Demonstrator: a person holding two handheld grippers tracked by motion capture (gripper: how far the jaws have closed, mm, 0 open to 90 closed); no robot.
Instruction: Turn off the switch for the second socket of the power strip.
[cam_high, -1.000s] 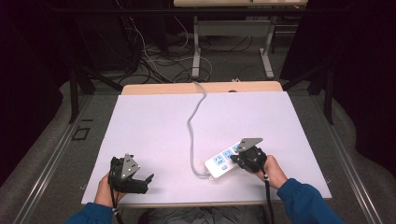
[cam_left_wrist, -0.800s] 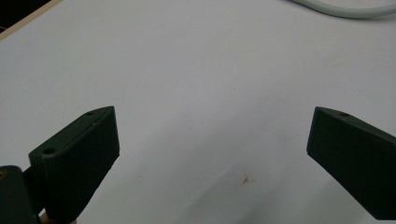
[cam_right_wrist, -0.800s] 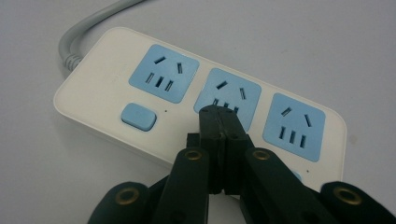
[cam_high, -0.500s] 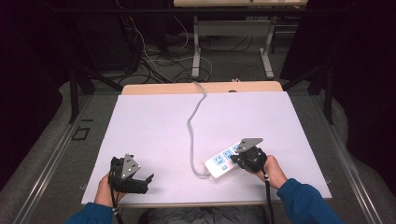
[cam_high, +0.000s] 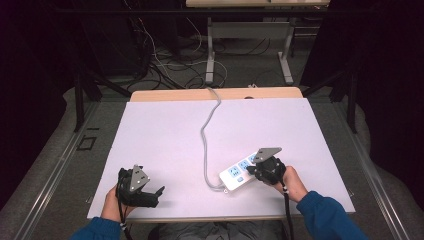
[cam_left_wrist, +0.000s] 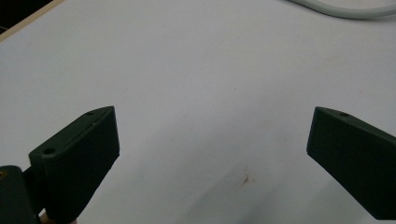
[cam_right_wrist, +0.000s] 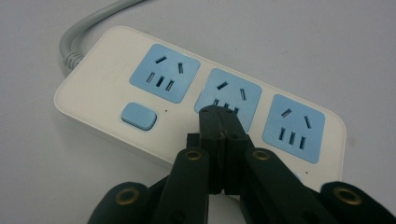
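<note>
A white power strip (cam_high: 234, 175) with three blue sockets lies on the white table top (cam_high: 165, 130) at the front right. Its grey cable (cam_high: 203, 136) runs to the far edge. My right gripper (cam_high: 250, 172) is shut, with nothing between its jaws. In the right gripper view its joined tips (cam_right_wrist: 219, 114) sit over the lower edge of the middle socket of the strip (cam_right_wrist: 107, 88); whether they touch it I cannot tell. A blue switch (cam_right_wrist: 137, 116) lies left of them. My left gripper (cam_high: 159, 195) rests at the front left, open (cam_left_wrist: 210, 135) over bare table.
A tan strip of table edge (cam_high: 170, 95) shows behind the white top. Beyond it on the dark floor are desk legs (cam_high: 210, 55) and tangled cables (cam_high: 165, 60). The strip's cable (cam_left_wrist: 345, 9) crosses the top of the left gripper view.
</note>
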